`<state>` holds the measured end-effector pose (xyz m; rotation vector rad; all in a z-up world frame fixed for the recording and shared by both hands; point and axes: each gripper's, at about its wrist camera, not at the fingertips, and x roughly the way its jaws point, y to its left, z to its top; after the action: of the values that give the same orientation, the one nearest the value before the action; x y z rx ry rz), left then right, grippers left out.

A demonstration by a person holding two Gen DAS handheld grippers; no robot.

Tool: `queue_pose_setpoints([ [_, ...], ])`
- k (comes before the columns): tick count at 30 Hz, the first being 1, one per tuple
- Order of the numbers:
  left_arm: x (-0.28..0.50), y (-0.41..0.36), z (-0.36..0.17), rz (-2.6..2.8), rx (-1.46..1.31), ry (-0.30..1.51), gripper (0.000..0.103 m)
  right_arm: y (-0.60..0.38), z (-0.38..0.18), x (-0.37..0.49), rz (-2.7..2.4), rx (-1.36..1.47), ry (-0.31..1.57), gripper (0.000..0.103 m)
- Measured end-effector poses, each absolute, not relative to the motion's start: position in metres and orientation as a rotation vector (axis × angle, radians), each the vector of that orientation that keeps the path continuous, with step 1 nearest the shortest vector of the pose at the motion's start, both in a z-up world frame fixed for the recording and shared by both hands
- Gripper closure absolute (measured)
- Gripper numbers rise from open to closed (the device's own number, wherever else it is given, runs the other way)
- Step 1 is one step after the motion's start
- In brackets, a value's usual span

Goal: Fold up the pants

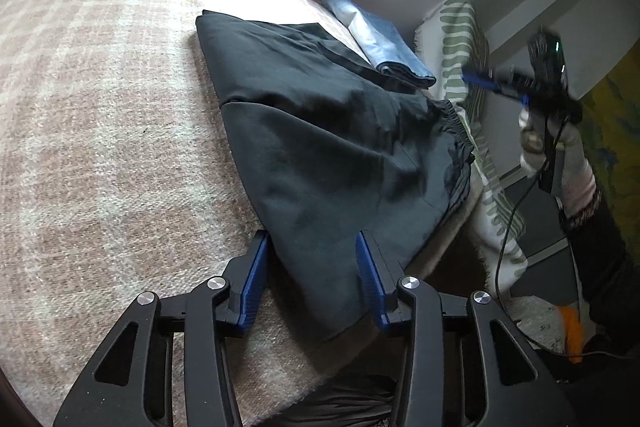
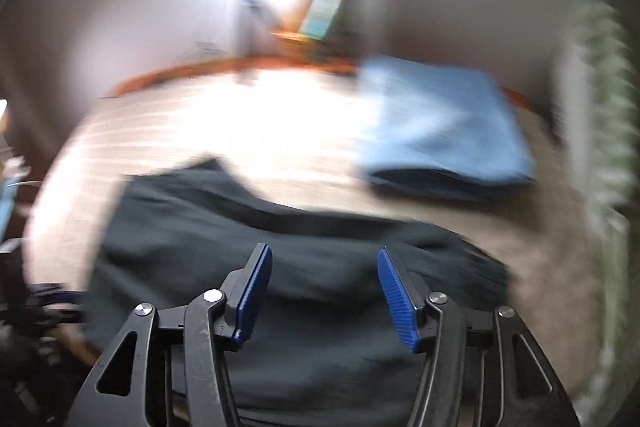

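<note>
The dark pants [image 1: 320,131] lie folded on the checked blanket [image 1: 100,107] that covers the bed, close to its right edge. Their long axis runs from the near edge toward the far one, with the gathered waistband [image 1: 460,135] at the right edge and a fold line across the middle. Just beyond them, at the far right corner, lies a folded light-blue garment [image 1: 380,43], touching the pants. The left gripper [image 1: 312,247] hangs over the near end of the pants, its blue pads spread with cloth between them but not pinched. The right gripper [image 2: 324,259] is lifted clear above the pants, spread wide, holding nothing; its view is blurred
</note>
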<state>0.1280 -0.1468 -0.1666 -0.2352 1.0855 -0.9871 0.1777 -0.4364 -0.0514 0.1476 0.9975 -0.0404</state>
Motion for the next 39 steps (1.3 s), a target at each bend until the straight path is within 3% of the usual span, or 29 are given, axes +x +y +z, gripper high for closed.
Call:
queue_pose_setpoints([
  [12,0.13,-0.148,-0.169,-1.005,-0.25,1.064,0.064,-0.332,-0.09,0.288,0.355,0.098,1.017,0.041],
  [25,0.134,-0.155,-0.171,-1.013,-0.272,1.039,0.064,-0.288,-0.165,0.365,0.593,0.159,1.225,0.043],
  [30,0.138,-0.155,-0.174,-1.022,-0.3,1.041,0.064,-0.274,-0.166,0.366,0.674,0.145,1.241,0.053],
  [37,0.14,-0.153,-0.176,-1.02,-0.338,1.049,0.061,-0.257,-0.166,0.373,0.676,0.071,1.252,0.057],
  [39,0.139,-0.153,-0.176,-1.021,-0.338,1.049,0.061,-0.248,-0.168,0.374,0.664,0.04,1.254,0.068],
])
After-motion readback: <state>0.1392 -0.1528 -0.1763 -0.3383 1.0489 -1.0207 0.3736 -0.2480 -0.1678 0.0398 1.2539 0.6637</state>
